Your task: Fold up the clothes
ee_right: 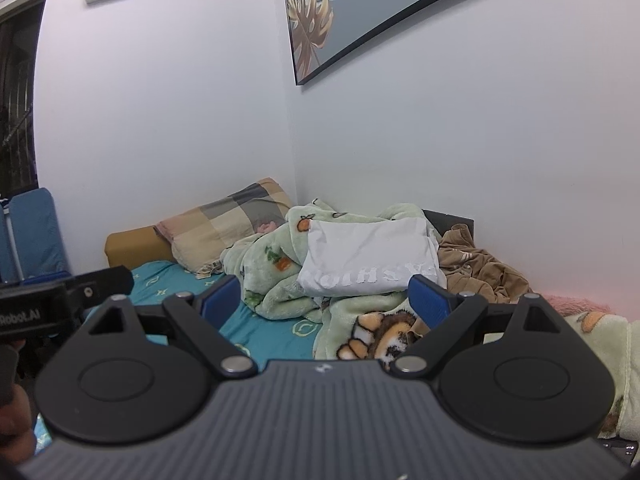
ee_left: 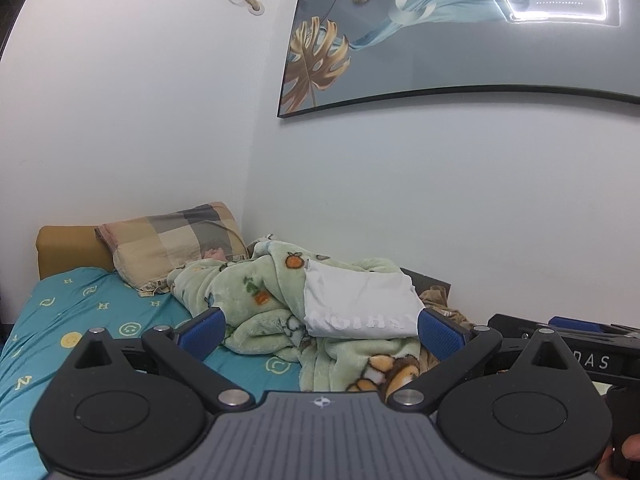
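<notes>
A folded white garment (ee_left: 360, 304) with white lettering lies on top of a crumpled green cartoon blanket (ee_left: 260, 300) on the bed; it also shows in the right wrist view (ee_right: 368, 256). A crumpled brown garment (ee_right: 476, 264) lies to its right by the wall. My left gripper (ee_left: 320, 330) is open and empty, held level in front of the white garment. My right gripper (ee_right: 324, 296) is open and empty, also short of the white garment. The right gripper's body (ee_left: 580, 352) shows at the left view's right edge, the left gripper's body (ee_right: 60, 300) at the right view's left edge.
The bed has a teal patterned sheet (ee_left: 80, 320) with a checked pillow (ee_left: 180, 240) at the headboard (ee_left: 64, 248). The green blanket (ee_right: 280, 272) fills the corner by the walls. A pink fluffy item (ee_right: 576, 304) and a pale green robe (ee_right: 616, 340) lie at the right.
</notes>
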Motion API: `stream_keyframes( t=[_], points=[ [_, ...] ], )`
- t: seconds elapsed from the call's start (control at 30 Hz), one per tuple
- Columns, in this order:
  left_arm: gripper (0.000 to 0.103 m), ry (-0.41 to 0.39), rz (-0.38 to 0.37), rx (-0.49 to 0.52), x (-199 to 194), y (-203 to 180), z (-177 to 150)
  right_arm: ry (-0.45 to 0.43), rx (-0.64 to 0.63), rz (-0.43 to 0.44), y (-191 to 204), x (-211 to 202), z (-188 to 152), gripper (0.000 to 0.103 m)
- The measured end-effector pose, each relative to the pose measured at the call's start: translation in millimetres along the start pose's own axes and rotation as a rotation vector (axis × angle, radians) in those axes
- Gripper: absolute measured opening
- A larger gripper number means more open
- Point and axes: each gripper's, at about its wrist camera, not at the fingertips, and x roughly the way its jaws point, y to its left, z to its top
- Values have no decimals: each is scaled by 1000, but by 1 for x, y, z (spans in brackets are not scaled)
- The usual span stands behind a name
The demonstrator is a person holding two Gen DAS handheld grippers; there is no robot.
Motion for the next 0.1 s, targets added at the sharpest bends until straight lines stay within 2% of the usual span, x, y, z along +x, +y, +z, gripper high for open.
stream_keyframes(
  t=[0.1],
  points=[
    [103,1,-7,-7,-2,1,-1,1,-2,-2,1,-1,-1,92]
  ],
)
